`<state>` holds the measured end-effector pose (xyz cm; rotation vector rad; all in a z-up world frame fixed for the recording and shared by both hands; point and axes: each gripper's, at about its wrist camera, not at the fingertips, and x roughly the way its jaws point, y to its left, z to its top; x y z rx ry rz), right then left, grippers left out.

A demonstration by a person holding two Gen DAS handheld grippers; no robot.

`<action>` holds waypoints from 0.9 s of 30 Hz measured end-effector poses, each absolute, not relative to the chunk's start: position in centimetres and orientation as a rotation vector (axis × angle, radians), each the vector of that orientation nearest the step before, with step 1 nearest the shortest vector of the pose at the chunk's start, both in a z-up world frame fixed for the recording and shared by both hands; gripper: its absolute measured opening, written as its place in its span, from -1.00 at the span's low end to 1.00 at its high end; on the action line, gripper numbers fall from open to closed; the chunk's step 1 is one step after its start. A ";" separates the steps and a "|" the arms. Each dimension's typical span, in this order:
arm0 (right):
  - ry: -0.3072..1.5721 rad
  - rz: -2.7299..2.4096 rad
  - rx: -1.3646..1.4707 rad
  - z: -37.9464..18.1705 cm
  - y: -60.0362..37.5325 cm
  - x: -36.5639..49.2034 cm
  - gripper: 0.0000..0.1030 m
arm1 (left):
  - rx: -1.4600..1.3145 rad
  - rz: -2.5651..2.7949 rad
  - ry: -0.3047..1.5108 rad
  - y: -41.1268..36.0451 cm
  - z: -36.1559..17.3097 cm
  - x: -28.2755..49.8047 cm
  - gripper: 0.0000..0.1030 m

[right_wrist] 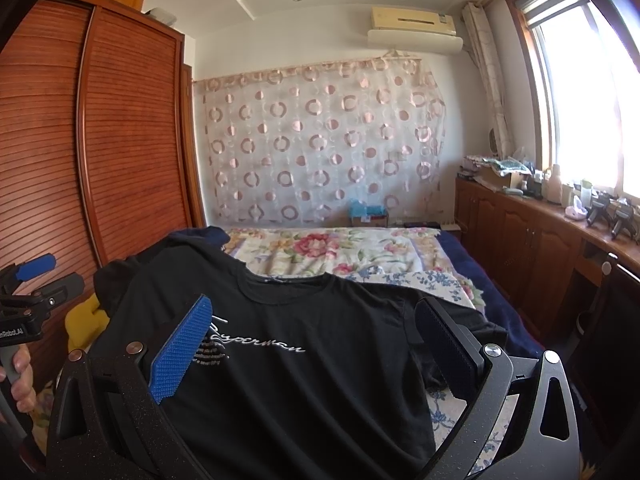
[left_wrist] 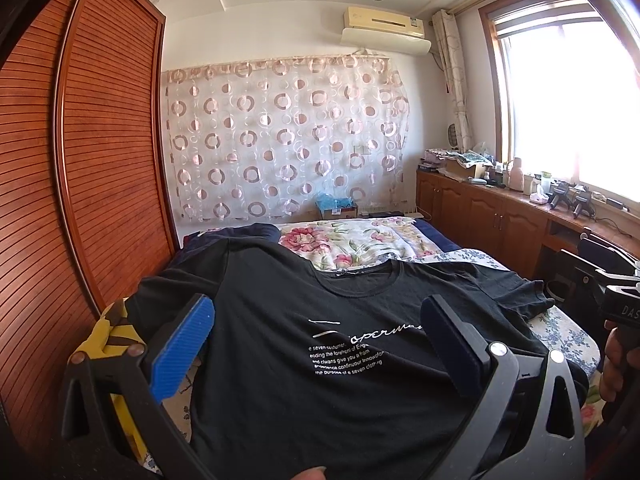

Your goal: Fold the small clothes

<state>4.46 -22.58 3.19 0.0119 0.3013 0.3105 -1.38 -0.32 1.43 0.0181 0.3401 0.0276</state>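
The black T-shirt lies flat on the bed, collar toward 12 o'clock, beneath the left tool and right tool, both spread apart and gripping nothing.

wardrobe, floral quilt, curtain

Domestic bedroom. Evidence: bed with floral cover, slatted wooden wardrobe, circle-patterned curtain on the far wall, wall air conditioner, window above low wooden cabinets carrying household clutter.
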 end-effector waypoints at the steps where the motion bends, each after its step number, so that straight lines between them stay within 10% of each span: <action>1: 0.301 0.310 0.012 3.2 -22.6 4.4 1.00 | 0.020 0.028 0.340 -0.3 1.5 -1.4 1.00; 27: 0.295 0.310 0.013 3.7 -22.4 4.1 1.00 | 0.024 0.030 0.336 -0.5 1.6 -1.6 1.00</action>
